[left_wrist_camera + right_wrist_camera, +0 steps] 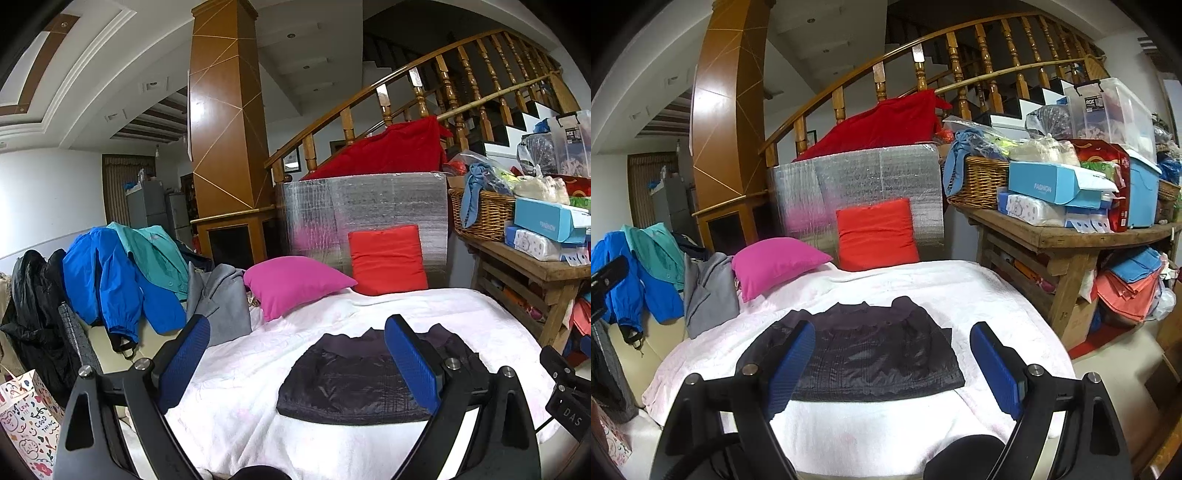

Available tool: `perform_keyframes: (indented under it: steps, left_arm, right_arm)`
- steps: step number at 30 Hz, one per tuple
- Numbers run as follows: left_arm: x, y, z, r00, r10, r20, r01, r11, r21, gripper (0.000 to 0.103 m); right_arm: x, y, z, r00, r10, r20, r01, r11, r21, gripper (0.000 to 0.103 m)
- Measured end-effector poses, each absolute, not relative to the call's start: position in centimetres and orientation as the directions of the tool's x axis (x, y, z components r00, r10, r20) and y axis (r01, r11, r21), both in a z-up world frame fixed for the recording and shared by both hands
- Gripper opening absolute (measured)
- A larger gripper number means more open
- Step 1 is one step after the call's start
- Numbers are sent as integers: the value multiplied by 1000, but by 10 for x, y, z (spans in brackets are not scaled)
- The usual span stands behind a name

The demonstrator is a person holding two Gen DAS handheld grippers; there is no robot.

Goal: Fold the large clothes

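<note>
While both your grippers, left gripper (299,338) and right gripper (892,343), stand wide apart and hold nothing, the folded dark jacket (864,354) lies flat on the white blanket (923,284). A blue box (1049,188) reads "FASHION"; a clear bin (1108,110) reads "ROX". Only your left view shows the gift bag (26,424) printed "LOVE" and "GOOD THING".

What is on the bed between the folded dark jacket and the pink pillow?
Nothing: only bare white blanket separates the dark jacket from the pink pillow, clearest in the right wrist view.
</note>
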State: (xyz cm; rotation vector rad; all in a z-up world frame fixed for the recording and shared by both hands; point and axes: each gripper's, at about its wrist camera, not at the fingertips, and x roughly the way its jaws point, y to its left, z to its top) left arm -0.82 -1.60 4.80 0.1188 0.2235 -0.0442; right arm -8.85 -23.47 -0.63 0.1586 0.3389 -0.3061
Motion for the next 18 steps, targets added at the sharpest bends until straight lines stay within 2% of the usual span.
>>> perform_keyframes:
  steps: [18]
  left_arm:
    - [-11, -13, 52, 973, -40, -228, 64, 993, 99, 96]
  right_arm:
    - [-92, -236, -6, 895, -269, -357, 321, 943, 93, 88]
